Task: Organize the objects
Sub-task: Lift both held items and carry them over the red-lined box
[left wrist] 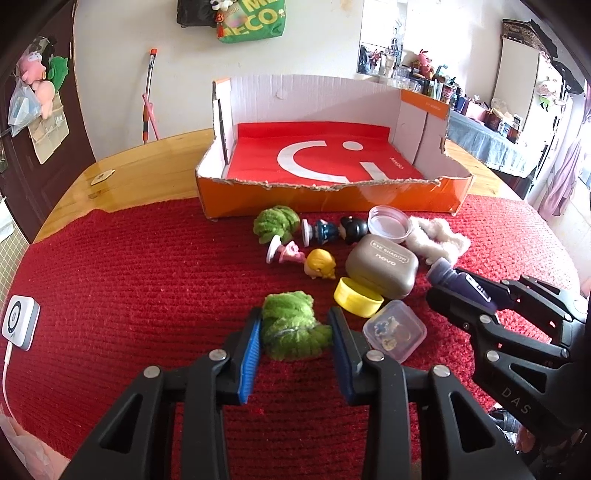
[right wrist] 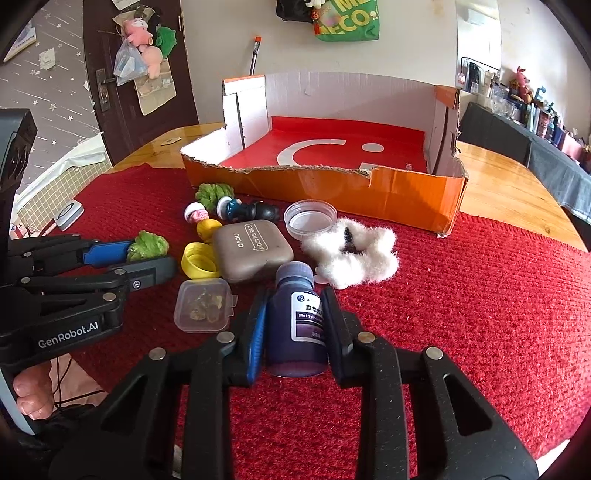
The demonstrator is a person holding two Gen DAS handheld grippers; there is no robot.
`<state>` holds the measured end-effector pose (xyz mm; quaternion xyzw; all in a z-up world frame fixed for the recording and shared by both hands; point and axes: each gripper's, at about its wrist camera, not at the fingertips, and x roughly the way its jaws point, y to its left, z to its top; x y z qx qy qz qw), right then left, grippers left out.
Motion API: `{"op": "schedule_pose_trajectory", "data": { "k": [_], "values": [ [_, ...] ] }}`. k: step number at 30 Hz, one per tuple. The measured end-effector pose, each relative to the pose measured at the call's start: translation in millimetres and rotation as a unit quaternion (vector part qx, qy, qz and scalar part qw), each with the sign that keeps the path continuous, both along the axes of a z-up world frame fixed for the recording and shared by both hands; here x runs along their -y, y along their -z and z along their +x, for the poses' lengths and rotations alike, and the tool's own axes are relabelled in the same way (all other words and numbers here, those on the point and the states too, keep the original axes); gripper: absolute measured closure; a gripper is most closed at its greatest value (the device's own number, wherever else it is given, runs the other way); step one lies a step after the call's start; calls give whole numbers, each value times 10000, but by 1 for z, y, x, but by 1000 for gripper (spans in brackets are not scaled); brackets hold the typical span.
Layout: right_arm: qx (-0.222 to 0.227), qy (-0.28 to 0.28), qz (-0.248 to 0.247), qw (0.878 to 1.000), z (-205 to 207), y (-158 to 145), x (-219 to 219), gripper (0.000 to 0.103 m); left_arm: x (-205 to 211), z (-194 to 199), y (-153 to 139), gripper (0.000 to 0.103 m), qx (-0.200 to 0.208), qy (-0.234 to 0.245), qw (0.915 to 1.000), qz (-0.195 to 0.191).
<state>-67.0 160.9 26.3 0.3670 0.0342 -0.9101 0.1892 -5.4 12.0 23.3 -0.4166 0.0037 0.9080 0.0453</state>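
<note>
The setting was a lived-in home room. A wooden table (left wrist: 147, 162) carried a red knitted mat (left wrist: 129, 280). At 12 o'clock a green shopping bag (left wrist: 255, 18) hung on the white wall; at 10 o'clock plush toys (left wrist: 40, 77) hung on a dark door (right wrist: 107, 48); at 2 o'clock a side table (left wrist: 480, 133) held bottles and trinkets.

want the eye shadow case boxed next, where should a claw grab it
Grip the flat taupe plastic eye shadow case across its two long sides, coming down from above. It lies flat, lid up, too wide the other way. The yellow plastic cap leans against its left side, so nudge that away first.
</note>
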Motion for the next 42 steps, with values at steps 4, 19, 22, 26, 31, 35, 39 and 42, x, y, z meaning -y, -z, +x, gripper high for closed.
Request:
{"op": "schedule_pose_trajectory", "data": {
  "k": [4, 19, 22, 26, 31, 35, 39, 42],
  "values": [
    [-71, -35, -54, 10000, 2, -6, -1, 77, 0, 0, -6, 67, -57, 12, 10000, 16],
    [-386, -181, -231, 9988, -12, -40, 0, 77, -3, -22, -38, 67, -392, 142, 9991, 67],
    [-431, -204, -229, 9986, -17, -46, 0, 77, -3, -29, -42, 67, -393, 168, 9990, 111],
    [-435, -240, -232, 9985, -30, -55, 0, 77, -2, -42, -52, 67, -383, 234, 9988, 206],
    [-491, -251, -235, 9982, -49, -68, -1, 77, 0, -63, -63, 67, -361, 248, 9988, 231],
    [-403, -250, -316, 9984, -69, -73, -2, 77, 1, -81, -67, 67, -307, 228, 9990, 220],
    [-265, -220, -383, 9987, -89, -71, -3, 77, 3, -100, -66, 67, -189, 213, 9993, 252],
    [-175, -192, -394, 9989, -101, -69, -3, 77, 5, -109, -64, 67, -107, 210, 9994, 245]
  ]
}}
